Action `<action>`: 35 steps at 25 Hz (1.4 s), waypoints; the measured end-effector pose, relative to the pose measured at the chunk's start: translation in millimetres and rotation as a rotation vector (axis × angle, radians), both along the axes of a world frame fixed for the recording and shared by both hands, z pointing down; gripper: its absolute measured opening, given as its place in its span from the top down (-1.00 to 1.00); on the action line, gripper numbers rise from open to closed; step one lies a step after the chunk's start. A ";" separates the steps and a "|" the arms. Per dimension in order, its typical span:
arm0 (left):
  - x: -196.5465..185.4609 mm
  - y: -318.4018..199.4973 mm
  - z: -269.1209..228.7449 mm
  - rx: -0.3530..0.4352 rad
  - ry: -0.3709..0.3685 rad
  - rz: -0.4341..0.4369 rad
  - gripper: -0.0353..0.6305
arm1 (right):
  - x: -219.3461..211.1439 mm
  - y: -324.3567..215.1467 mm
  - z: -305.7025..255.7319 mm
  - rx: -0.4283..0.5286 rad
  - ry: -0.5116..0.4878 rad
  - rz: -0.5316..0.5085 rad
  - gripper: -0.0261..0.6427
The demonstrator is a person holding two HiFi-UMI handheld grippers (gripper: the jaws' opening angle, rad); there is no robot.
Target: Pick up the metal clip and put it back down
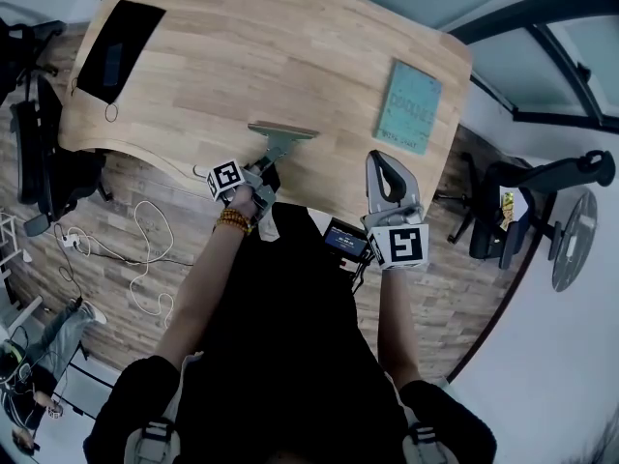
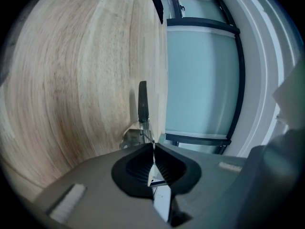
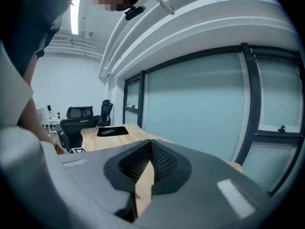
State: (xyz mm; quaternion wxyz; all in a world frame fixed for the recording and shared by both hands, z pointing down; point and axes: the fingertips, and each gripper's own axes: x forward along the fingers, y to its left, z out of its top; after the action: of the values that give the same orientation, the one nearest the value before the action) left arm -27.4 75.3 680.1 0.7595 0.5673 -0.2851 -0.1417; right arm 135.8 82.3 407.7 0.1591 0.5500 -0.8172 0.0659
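Left tongs [image 2: 153, 146] grip the grey, T-shaped metal clip [image 1: 280, 139].

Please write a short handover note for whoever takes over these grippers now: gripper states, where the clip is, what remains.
Left gripper: shut on the handle of the metal clip, near the front edge of the wooden table.
Right gripper: shut, empty, by the same edge, to the clip's right.
Done: clip gripped. I cannot tell whether it is lifted clear.
Left: set it back down and release.
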 end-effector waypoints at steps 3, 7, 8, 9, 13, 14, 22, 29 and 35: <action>0.9 -3.0 -10.3 0.023 0.007 0.007 0.87 | -1.7 -2.8 -1.4 0.005 -0.002 -0.007 0.85; 0.5 -7.8 -21.7 0.048 0.017 0.006 0.87 | -2.9 -5.9 -1.6 0.013 -0.009 -0.015 0.85; 0.1 -9.3 -24.8 0.055 0.020 0.005 0.87 | -3.4 -7.0 -2.1 0.015 -0.008 -0.018 0.85; -0.4 -10.9 -28.1 0.062 0.021 0.005 0.87 | -4.2 -8.2 -2.9 0.018 -0.008 -0.021 0.85; -3.3 -17.4 -42.6 0.088 0.019 0.002 0.87 | -8.3 -12.7 -5.2 0.028 -0.010 -0.031 0.85; -3.6 -19.1 -47.3 0.097 0.020 0.001 0.87 | -9.0 -13.8 -5.4 0.030 -0.010 -0.034 0.85; -0.1 -34.2 -93.1 0.179 0.050 -0.013 0.87 | -13.4 -22.5 -7.7 0.041 -0.021 -0.047 0.85; 7.9 -55.2 -147.7 0.242 0.103 -0.054 0.87 | -15.2 -33.7 -9.4 0.051 -0.037 -0.058 0.85; 13.3 -75.3 -206.9 0.309 0.173 -0.090 0.87 | -26.0 -46.5 -14.0 0.066 -0.036 -0.103 0.85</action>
State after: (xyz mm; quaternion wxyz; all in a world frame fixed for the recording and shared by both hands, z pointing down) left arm -14.0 0.0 473.2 0.6777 0.6497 -0.2186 -0.2662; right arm 109.8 35.8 393.7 0.1295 0.5111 -0.8488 0.0405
